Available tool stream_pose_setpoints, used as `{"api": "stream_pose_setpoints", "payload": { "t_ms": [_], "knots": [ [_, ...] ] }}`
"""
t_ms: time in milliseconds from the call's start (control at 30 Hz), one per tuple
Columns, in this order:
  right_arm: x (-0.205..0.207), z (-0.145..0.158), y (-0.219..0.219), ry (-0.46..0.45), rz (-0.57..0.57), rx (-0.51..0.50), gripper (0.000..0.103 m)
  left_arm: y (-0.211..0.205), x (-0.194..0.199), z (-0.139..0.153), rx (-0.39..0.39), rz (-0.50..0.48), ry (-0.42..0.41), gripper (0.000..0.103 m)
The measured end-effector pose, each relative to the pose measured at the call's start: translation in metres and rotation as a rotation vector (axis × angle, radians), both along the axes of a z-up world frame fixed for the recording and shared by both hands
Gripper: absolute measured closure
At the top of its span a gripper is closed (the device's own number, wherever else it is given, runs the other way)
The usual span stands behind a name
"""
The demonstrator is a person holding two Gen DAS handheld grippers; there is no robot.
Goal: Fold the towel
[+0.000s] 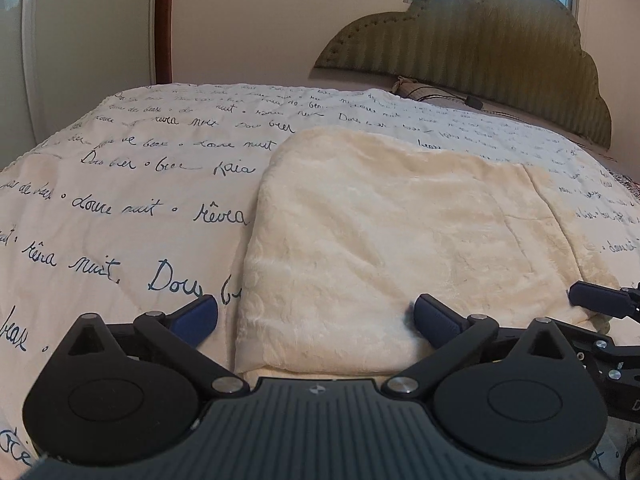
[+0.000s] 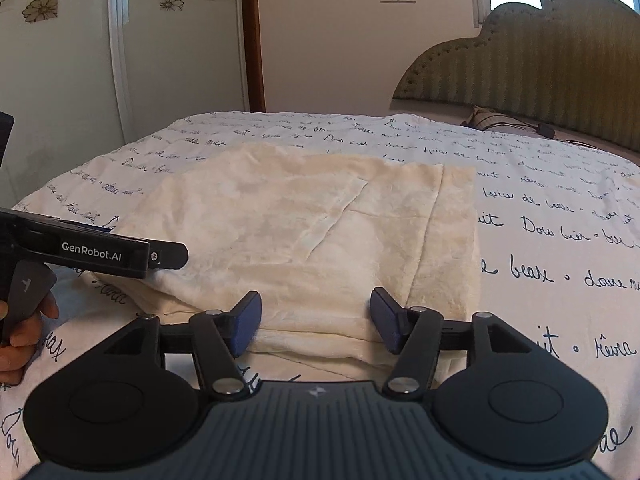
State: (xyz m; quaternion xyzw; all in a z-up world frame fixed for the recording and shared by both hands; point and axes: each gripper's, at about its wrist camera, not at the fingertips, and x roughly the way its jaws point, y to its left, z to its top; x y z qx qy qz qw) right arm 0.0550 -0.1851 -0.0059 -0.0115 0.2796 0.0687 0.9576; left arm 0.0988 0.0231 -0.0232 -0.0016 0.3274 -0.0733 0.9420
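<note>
Left wrist view: a folded cream towel lies on the bed.
Both the left gripper and right gripper are spread and empty at its 6 o'clock edge; another fold probably needs fresh pinches on that hem.

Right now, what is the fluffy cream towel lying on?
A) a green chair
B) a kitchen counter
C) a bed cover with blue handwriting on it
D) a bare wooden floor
C: the towel lies folded on the white bed cover, which has lines of blue cursive words all over it.
</note>
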Motion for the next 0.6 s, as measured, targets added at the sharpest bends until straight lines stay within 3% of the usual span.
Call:
{"api": "stream_pose_setpoints", "payload": {
  "t_ms": [167, 433, 500, 600],
  "knots": [
    [0.000, -0.001, 0.007, 0.002, 0.033, -0.027, 0.026, 0.003, -0.001, -0.002, -0.025, -0.001, -0.002, 0.000],
    [-0.012, 0.010, 0.032, 0.087, -0.035, -0.109, 0.022, 0.019, -0.018, 0.016, -0.077, -0.007, 0.053, 0.000],
    [-0.024, 0.017, 0.038, 0.115, -0.100, -0.086, 0.004, 0.022, -0.030, 0.022, -0.064, -0.015, 0.081, 0.000],
    [-0.053, 0.021, 0.047, 0.067, -0.083, -0.037, 0.004, 0.020, -0.049, 0.019, -0.013, -0.018, 0.120, 0.000]
  ]
}}
